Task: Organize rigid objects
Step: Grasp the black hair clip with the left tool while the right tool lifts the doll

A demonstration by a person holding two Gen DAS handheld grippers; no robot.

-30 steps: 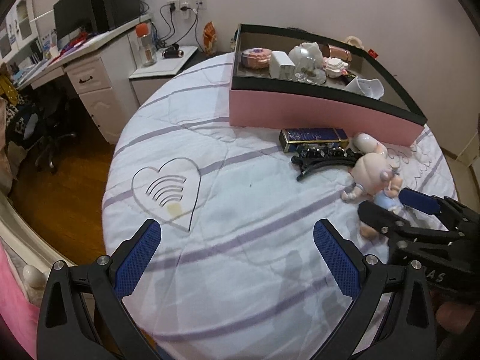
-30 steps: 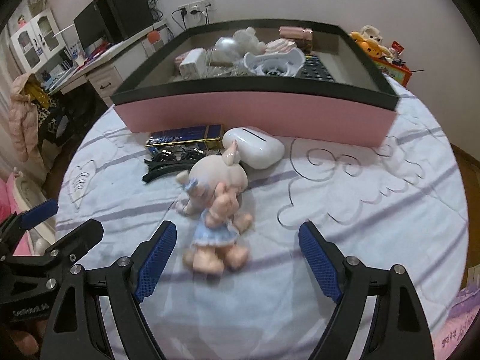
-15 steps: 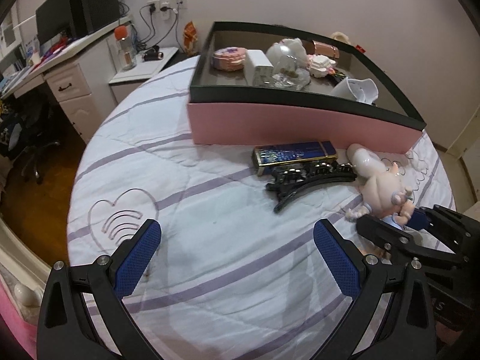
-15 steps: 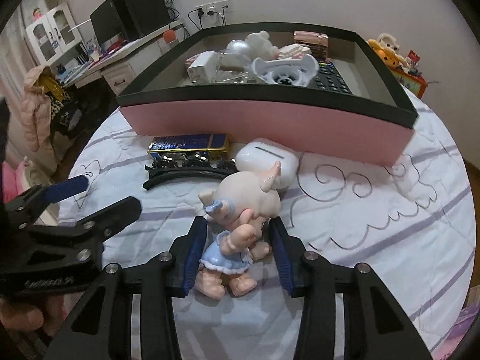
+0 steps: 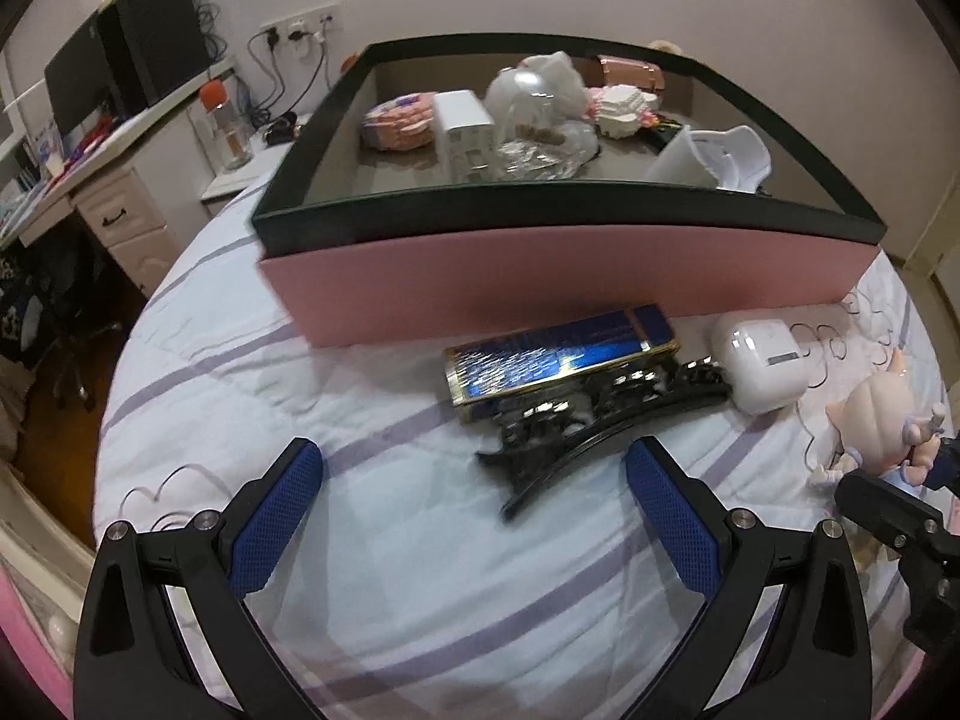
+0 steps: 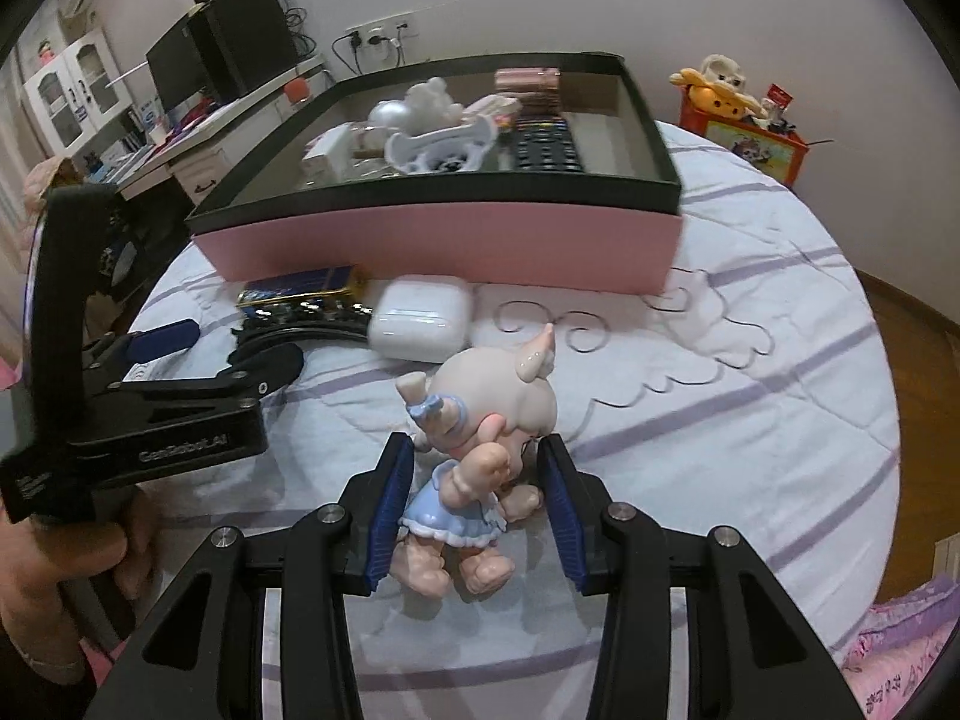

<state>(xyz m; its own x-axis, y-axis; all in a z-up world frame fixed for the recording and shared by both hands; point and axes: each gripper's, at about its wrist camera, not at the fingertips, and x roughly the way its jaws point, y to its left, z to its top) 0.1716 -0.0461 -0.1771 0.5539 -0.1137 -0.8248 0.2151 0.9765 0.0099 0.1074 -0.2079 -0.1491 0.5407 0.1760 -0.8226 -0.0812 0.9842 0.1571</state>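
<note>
A pig doll in a blue dress (image 6: pixel 480 450) sits between the blue pads of my right gripper (image 6: pixel 477 498), which is shut on it just above the bedspread. The doll also shows at the right edge of the left wrist view (image 5: pixel 882 414). My left gripper (image 5: pixel 474 516) is open and empty, just in front of a black hair clip (image 5: pixel 606 426) and a blue and gold box (image 5: pixel 558 360). A white earbud case (image 5: pixel 762 360) lies to the right of them. A pink box with a black rim (image 5: pixel 540 222) stands behind, holding several items.
The round bed has a white bedspread with purple stripes (image 5: pixel 420 570). A desk with drawers and a monitor (image 5: pixel 114 198) stands at the left. A red toy box with a yellow plush (image 6: pixel 744 120) stands at the back right. Wooden floor lies beyond the bed's edge.
My right gripper has closed on the pig doll and lifted it upright. My left gripper has moved forward and right, towards the hair clip and the blue box.
</note>
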